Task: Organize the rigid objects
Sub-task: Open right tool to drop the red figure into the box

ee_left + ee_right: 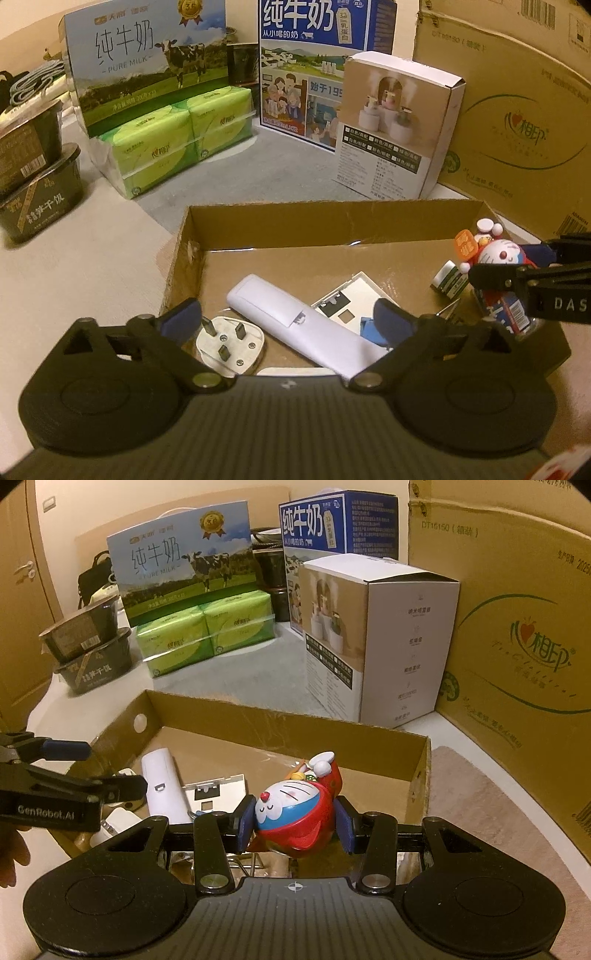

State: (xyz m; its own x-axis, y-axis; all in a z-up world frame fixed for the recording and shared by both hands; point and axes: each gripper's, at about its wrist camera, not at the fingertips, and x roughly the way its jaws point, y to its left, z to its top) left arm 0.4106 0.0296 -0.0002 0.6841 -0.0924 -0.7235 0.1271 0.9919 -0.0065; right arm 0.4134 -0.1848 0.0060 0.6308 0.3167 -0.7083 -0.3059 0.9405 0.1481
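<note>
A shallow cardboard tray [280,218] holds a white remote [295,325], a white three-pin plug [231,345], a white wall plate [351,299] and a small battery pack [450,282]. My left gripper [288,317] is open and empty, low over the remote and plug. My right gripper [295,825] is shut on a red and blue Doraemon figure [295,812] and holds it over the tray [280,716] at its near right part. The figure also shows in the left wrist view [498,254], between the right gripper's fingers [491,275].
Behind the tray stand two milk cartons [147,62], green tissue packs [184,136], a white humidifier box [399,125] and a big cardboard box [517,110]. Two dark food bowls [33,173] are stacked at the left. A beige mat [498,830] lies right of the tray.
</note>
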